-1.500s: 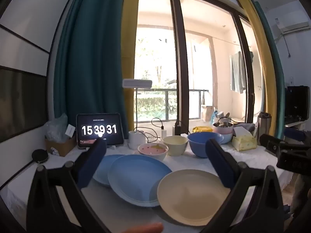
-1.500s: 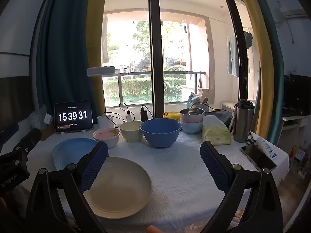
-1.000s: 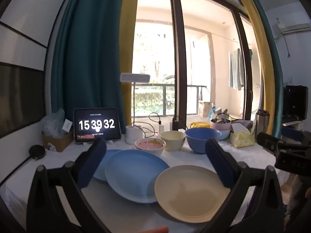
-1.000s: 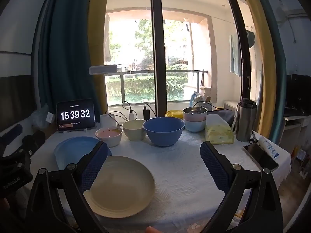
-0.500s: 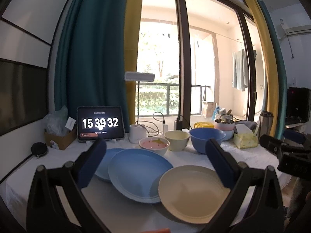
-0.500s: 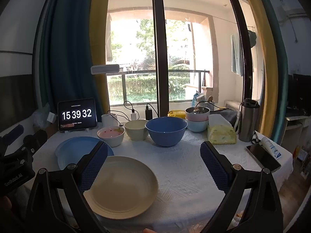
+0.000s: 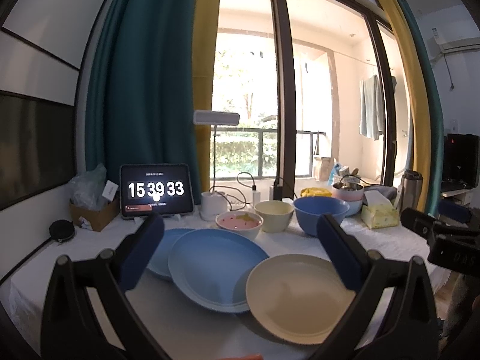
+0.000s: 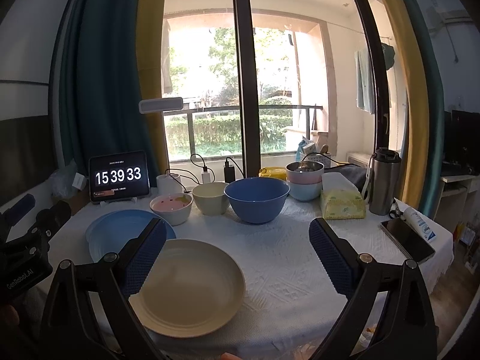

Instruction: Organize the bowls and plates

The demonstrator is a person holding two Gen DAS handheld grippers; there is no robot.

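Over the last second and a half we see only the clock tablet (image 8: 119, 180) advance from 15 39 31 to 15 39 33 and both views drift slightly; no dish has moved, so we judge the sorting not yet begun.

Nearest, the left gripper (image 7: 240, 252) and right gripper (image 8: 238, 252) both hang with jaws spread wide, released and holding nothing, above the near edge of the table (image 8: 285, 258), whose white cloth has a raised woven pattern.

Taking the cream plate (image 8: 192, 285) as landmark: it lies nearest, matte, round and shallow. Just behind and left of it, a blue plate (image 7: 216, 265) overlaps a second blue plate (image 7: 163, 252), smooth with low rims. Farther behind stand a pink bowl (image 8: 171, 207) with food residue, a cream bowl (image 8: 210, 198) and a large blue bowl (image 8: 256, 199), deep and glossy. Behind and right, stacked pastel bowls (image 8: 304, 180) carry a metal bowl on top.
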